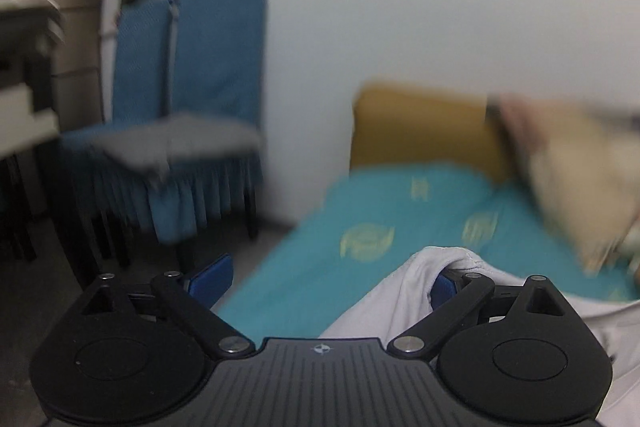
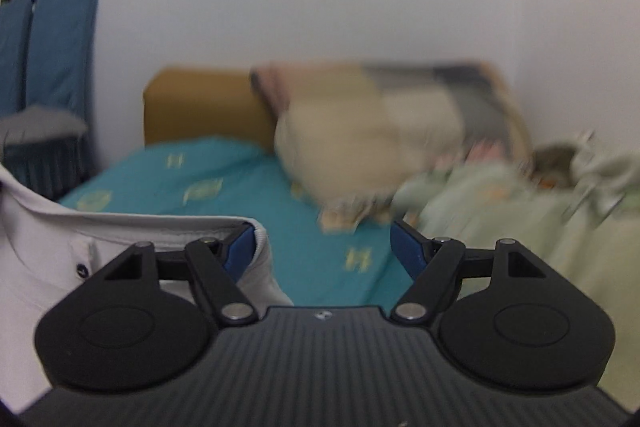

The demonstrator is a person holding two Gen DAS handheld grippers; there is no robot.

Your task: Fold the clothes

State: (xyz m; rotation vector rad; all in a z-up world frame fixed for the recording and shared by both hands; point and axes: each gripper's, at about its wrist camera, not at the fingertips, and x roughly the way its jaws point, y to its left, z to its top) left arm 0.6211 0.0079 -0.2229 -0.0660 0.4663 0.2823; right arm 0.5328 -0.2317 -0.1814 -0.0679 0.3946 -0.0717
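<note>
Both views are motion-blurred. The white polo shirt [image 1: 404,303] lies on the bed's teal sheet [image 1: 320,267], near the edge closest to the cameras, and hangs between the two tools. In the left wrist view the left gripper [image 1: 326,277] has its jaws spread wide; its right blue finger sits tucked inside a fold of the shirt, while the left finger is clear of cloth. In the right wrist view the right gripper [image 2: 322,247] is equally wide, with its left finger under the ribbed collar [image 2: 256,231] and its right finger free over the sheet. Neither tool pinches the fabric. Only the right wrist view shows the shirt's dark buttons [image 2: 81,269] and placket; the collar edge runs roughly left to right across the bed, but the shirt's long axis cannot be told. That view alone shows a pale green blanket [image 2: 500,227] along the bed's right side. The left wrist view alone gives the blue-covered chair [image 1: 192,107] in full, grey cloth [image 1: 172,143] on its seat. A cream pillow [image 2: 360,139] leans against the mustard headboard [image 2: 200,103].
</note>
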